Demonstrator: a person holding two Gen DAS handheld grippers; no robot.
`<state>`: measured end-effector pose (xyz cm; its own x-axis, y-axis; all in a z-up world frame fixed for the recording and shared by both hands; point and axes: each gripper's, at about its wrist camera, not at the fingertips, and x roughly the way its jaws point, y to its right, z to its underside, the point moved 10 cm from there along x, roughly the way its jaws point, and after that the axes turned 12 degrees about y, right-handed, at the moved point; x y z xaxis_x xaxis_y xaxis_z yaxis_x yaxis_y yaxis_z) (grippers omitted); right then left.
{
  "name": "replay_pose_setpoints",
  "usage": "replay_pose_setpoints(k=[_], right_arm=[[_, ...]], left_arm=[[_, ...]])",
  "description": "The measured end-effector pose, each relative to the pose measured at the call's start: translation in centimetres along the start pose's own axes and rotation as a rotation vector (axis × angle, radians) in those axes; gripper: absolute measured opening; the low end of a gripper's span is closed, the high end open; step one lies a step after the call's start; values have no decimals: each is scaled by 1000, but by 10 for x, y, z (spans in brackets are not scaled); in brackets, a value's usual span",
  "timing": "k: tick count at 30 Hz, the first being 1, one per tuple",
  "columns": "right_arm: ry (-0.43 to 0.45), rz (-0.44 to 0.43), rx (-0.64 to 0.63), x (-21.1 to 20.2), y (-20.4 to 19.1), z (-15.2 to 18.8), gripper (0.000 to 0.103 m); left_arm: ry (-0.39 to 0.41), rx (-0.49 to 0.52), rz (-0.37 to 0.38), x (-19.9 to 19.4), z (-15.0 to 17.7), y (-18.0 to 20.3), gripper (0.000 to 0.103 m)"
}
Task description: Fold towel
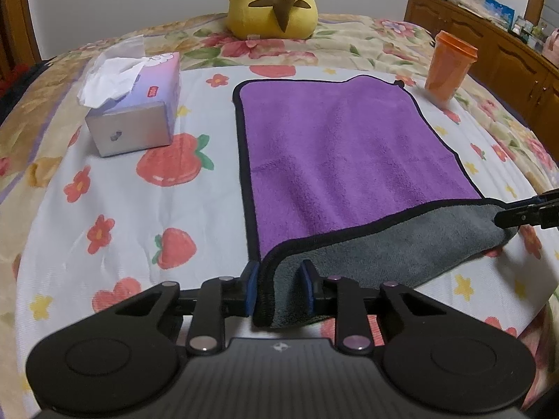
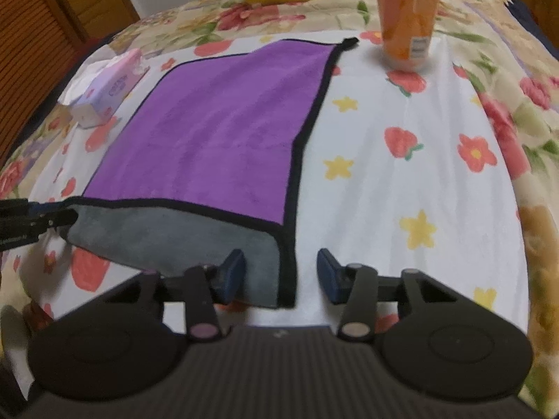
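A purple towel with black trim and a grey underside lies flat on the bed; it also shows in the right wrist view. Its near edge is turned up, grey side showing. My left gripper has its fingers on either side of the towel's near left corner, pinching it. My right gripper is open, with the towel's near right corner between its blue pads, touching only the left one. Each gripper shows at the edge of the other's view.
A tissue box sits left of the towel. An orange cup stands at the towel's far right corner. A yellow plush toy sits at the back. A wooden dresser stands to the right.
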<state>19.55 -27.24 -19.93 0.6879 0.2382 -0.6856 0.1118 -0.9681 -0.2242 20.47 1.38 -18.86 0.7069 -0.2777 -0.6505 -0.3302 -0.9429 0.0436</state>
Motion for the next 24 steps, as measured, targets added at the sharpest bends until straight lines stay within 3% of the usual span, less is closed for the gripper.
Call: replay_pose_setpoints(k=[2, 5, 7, 9, 13, 24], right_arm=[[-6, -9, 10, 0, -1, 1, 40], [-12, -18, 9, -1, -2, 2, 24], [-16, -19, 7, -2, -2, 3, 20], [-15, -20, 10, -4, -2, 2, 7], [4, -37, 23, -12, -1, -1, 4], [58, -76, 26, -33, -3, -12, 3]], left_arm=[[1, 0, 0, 0, 0, 0, 20], [1, -1, 1, 0, 0, 0, 19], [4, 0, -2, 0, 0, 1, 10], [11, 2, -6, 0, -1, 1, 5], [21, 8, 16, -2, -3, 5, 0], [61, 29, 59, -12, -11, 16, 0]])
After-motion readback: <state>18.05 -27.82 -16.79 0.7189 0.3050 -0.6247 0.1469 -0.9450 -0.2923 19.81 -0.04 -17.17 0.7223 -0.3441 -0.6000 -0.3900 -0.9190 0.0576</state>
